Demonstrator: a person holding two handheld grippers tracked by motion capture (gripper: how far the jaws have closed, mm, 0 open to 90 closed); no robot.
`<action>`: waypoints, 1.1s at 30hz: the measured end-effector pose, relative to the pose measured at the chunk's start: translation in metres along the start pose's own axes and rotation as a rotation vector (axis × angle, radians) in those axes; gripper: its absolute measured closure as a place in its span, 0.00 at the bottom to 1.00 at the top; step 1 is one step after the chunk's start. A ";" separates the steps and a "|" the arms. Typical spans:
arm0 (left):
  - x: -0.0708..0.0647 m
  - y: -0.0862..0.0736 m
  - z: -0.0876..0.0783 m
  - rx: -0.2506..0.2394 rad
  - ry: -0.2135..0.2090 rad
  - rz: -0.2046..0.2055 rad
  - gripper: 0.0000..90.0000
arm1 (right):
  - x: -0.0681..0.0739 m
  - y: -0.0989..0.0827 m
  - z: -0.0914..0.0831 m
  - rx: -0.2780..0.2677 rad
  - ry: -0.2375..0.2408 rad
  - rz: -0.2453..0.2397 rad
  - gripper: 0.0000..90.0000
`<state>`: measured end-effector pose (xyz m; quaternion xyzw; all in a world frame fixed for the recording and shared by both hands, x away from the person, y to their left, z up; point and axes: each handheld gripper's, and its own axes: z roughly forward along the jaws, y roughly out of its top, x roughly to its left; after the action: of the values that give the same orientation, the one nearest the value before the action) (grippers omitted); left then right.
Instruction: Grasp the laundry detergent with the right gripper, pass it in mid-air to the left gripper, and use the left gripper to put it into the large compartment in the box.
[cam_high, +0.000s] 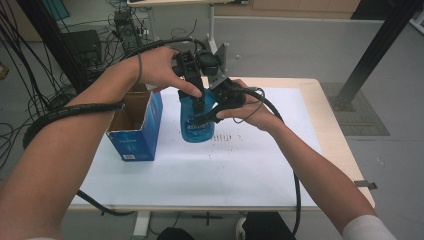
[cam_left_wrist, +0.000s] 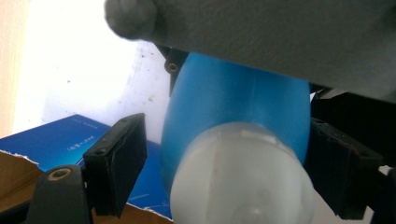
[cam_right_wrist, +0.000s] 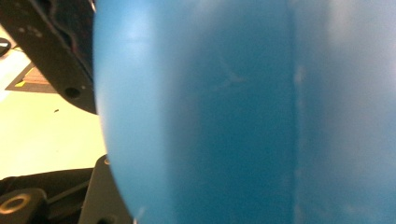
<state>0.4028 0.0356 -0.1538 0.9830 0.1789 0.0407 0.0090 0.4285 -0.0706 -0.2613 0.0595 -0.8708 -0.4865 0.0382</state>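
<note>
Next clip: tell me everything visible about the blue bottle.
The blue bottle is translucent blue plastic with white lettering low on its body and a whitish frosted cap. It stands upright, above or on the white sheet, right of the open blue box. The right gripper clamps its body; the left gripper straddles the cap, left pad apart.

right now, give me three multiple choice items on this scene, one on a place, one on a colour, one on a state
1. Where is the open box?
A. left of the bottle
B. right of the bottle
C. on the floor

2. What colour is the bottle body?
A. red
B. blue
C. green

3. What does the right gripper do?
A. lies on the table
B. hangs open, apart
C. grips the bottle

Answers:
1 A, the high view shows the box at the bottle's left.
2 B, the body is blue.
3 C, its jaws clamp the bottle's side.
</note>
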 end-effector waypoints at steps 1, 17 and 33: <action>-0.001 0.000 0.001 -0.006 -0.002 -0.010 0.25 | 0.000 0.000 0.000 0.004 0.000 0.003 0.48; -0.001 0.004 0.000 0.020 -0.025 0.031 0.40 | 0.002 0.000 -0.002 0.011 0.001 0.002 0.48; -0.002 0.003 0.002 0.017 -0.023 0.039 0.41 | 0.003 0.000 -0.001 0.020 -0.002 -0.003 0.48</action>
<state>0.4019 0.0322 -0.1555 0.9868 0.1598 0.0281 0.0018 0.4258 -0.0721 -0.2607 0.0609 -0.8755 -0.4781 0.0361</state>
